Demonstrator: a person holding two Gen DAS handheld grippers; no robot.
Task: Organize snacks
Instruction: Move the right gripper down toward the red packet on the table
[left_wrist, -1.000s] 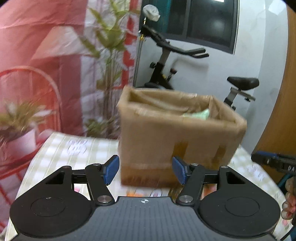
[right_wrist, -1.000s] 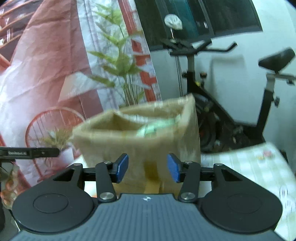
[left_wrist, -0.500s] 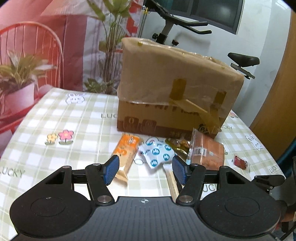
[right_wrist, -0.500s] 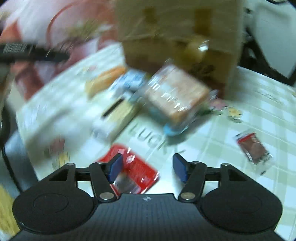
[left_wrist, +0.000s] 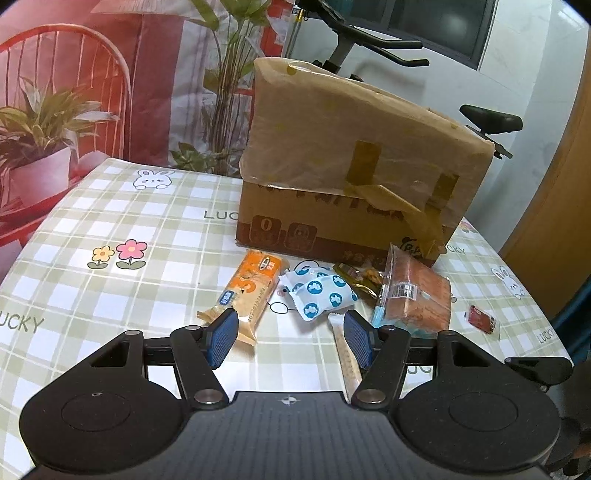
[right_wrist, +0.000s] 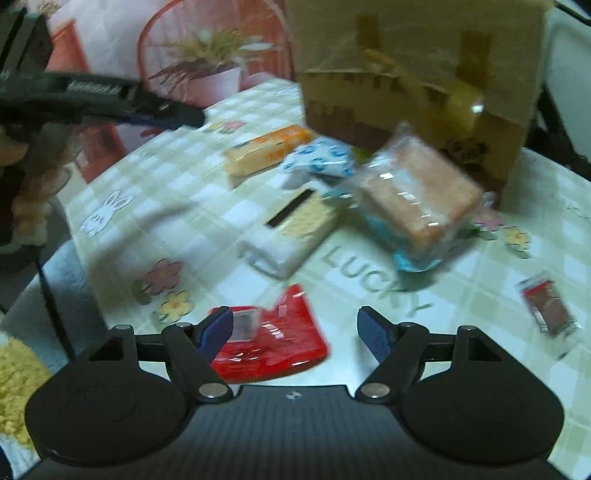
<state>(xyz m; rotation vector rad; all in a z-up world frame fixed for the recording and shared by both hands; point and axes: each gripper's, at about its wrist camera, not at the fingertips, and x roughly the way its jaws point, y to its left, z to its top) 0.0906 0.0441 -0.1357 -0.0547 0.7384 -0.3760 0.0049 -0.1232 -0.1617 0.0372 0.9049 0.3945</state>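
Room behind my table: printed backdrop, exercise bike, dark window.

I see a checked tablecloth (left_wrist: 110, 221) with bunnies and flowers, a red-and-white backdrop (left_wrist: 155, 74) of potted plants on the left, an exercise bike (left_wrist: 369, 33) against a white wall (left_wrist: 535, 74), a dark window (left_wrist: 436, 18) above, and a wooden door (left_wrist: 569, 184) on the right.

I see the snacks lying loose in front of a taped cardboard box (left_wrist: 354, 177): an orange packet (left_wrist: 251, 291), a white pouch with blue dots (left_wrist: 321, 295), a clear-wrapped brown cake (left_wrist: 417, 295) and a long pale stick pack (right_wrist: 291, 229). A flat red packet (right_wrist: 273, 339) lies nearer me, and a small red sachet (left_wrist: 484, 319) sits well apart.
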